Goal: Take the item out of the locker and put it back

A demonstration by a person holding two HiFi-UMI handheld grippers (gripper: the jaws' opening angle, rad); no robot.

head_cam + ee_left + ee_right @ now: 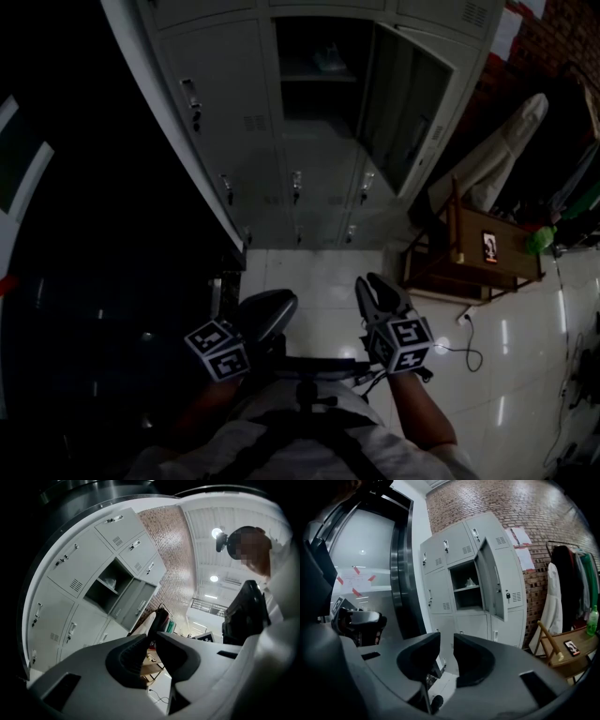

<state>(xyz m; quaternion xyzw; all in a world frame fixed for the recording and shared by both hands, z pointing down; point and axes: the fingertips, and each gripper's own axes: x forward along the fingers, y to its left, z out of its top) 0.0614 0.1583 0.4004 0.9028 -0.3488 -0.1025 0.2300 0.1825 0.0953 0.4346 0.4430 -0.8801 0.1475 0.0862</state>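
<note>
The grey locker bank (309,178) stands ahead, with one compartment open and its door (403,112) swung to the right. A small pale item (330,58) lies on that compartment's upper shelf; it also shows as the pale item (469,581) in the right gripper view and the pale item (110,581) in the left gripper view. My left gripper (267,311) and right gripper (380,292) are held low, well short of the lockers. The left gripper (152,638) and the right gripper (446,640) each show a narrow gap between the jaws, with nothing in it.
A wooden chair (469,253) right of the lockers carries a phone (489,247) and a green bottle (539,239). A white coat (497,155) hangs behind it. A cable (464,352) lies on the tiled floor. An office chair (309,375) is under my arms. A dark pillar (401,573) stands left of the lockers.
</note>
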